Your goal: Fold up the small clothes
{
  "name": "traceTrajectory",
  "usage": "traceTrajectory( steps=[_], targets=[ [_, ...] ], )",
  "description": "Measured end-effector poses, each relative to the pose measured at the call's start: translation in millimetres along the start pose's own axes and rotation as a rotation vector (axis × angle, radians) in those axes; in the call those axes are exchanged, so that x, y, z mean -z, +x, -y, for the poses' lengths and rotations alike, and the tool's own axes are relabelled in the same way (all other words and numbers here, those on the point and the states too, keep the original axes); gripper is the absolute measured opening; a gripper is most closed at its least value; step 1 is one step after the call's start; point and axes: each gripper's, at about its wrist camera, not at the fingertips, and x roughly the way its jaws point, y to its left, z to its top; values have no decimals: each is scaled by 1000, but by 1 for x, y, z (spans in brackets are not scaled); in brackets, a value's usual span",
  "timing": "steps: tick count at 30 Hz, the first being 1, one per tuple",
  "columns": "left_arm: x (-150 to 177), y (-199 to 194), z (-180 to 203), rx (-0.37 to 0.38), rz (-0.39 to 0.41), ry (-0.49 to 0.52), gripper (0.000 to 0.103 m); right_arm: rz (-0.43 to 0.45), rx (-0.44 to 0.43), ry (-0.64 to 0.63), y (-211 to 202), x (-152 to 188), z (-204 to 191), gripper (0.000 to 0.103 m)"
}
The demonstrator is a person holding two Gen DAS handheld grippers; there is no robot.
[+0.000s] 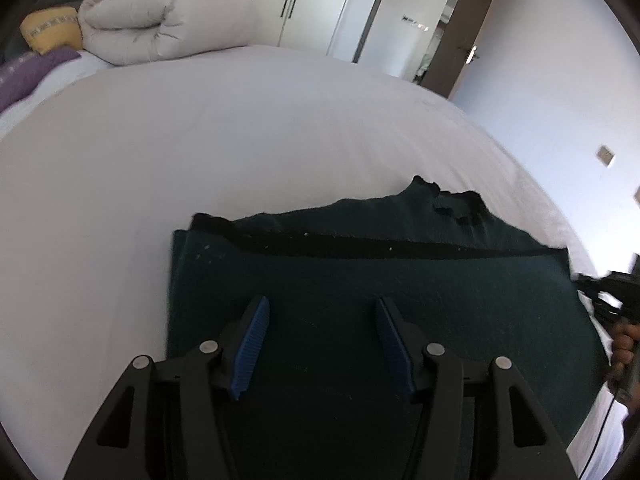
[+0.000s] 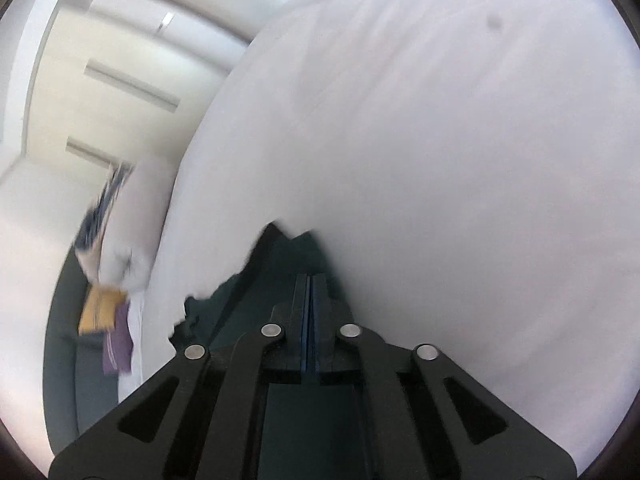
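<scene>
A dark green garment (image 1: 360, 272) lies partly folded on the white bed (image 1: 240, 140), with a black band running across it. My left gripper (image 1: 320, 304) hovers over its near part, jaws open and nothing between the blue pads (image 1: 252, 344). At the garment's right edge a hand (image 1: 626, 344) holds the right gripper (image 1: 588, 284). In the right wrist view my right gripper (image 2: 310, 278) is shut, pads together, with its tips over the green garment (image 2: 276, 264). I cannot see whether any cloth is pinched between them.
A rolled beige duvet (image 1: 160, 24), a yellow pillow (image 1: 52, 30) and a purple cloth (image 1: 24, 76) lie at the bed's far left. White wardrobes (image 1: 316, 0) and a brown door (image 1: 472, 40) stand beyond. White sheet (image 2: 440, 160) stretches around the garment.
</scene>
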Motion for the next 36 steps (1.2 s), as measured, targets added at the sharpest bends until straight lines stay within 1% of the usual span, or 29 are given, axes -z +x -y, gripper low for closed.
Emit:
traceTrajectory(
  steps=[1,2,3,4,5,7,9,10,11,12,13,14,15,16,18,19,23,24,27,28,30,31,32,33,36],
  targets=[
    [2,-11,6,-21,-5,3,58,19,8,-35,-14,10,-8,9],
    [5,-19,8,-5,-4,-8,58,10,-14,-74,-20,20,-17,9],
    [10,-31,10,28,5,-30,58,-29,-60,-119,-23,37,-32,9],
    [18,-44,15,58,14,-43,58,-79,-108,-151,-23,56,-45,15],
    [28,-55,24,70,11,-23,58,-142,-168,-190,-20,79,-60,18],
    [49,-64,40,52,-11,28,59,-287,-243,-272,-2,131,-91,36],
    [63,-57,40,23,-45,32,61,-414,-311,-301,21,176,-112,54],
    [69,-50,34,12,-68,13,60,-465,-333,-314,34,195,-119,55],
    [73,-46,28,17,-74,-5,58,-494,-325,-327,43,208,-121,55],
    [75,-45,26,19,-68,0,56,-498,-302,-336,50,217,-121,54],
    [76,-45,29,4,-69,29,56,-480,-303,-338,52,218,-119,52],
    [76,-46,32,-7,-72,46,56,-470,-325,-329,54,216,-117,51],
    [76,-45,34,-17,-73,57,56,-465,-341,-305,53,210,-112,47],
    [76,-45,35,-21,-73,61,56,-450,-335,-282,47,195,-100,42],
    [78,-44,33,-17,-68,56,56,-395,-307,-241,32,172,-79,38],
    [78,-44,33,-16,-66,55,56,-362,-293,-219,27,159,-67,37],
    [80,-46,32,-5,-64,55,56,-219,-220,-132,-9,122,-12,37],
    [79,-46,31,-2,-66,56,56,-192,-199,-116,-12,108,-7,37],
    [79,-50,28,0,-71,60,56,-117,-162,-38,-36,83,28,37],
    [80,-51,28,0,-72,60,56,-99,-153,-30,-43,81,32,40],
    [81,-53,26,-1,-73,57,56,-48,-93,-43,-65,81,38,41],
    [81,-56,25,-2,-73,55,56,-31,-60,-51,-72,81,39,49],
    [82,-58,24,-4,-73,53,56,-17,-29,-56,-80,81,40,52],
    [82,-59,24,-8,-73,52,56,-2,-18,-62,-88,82,40,52],
    [84,-71,18,-24,-68,38,57,9,-25,-91,-104,86,33,52]
  ],
)
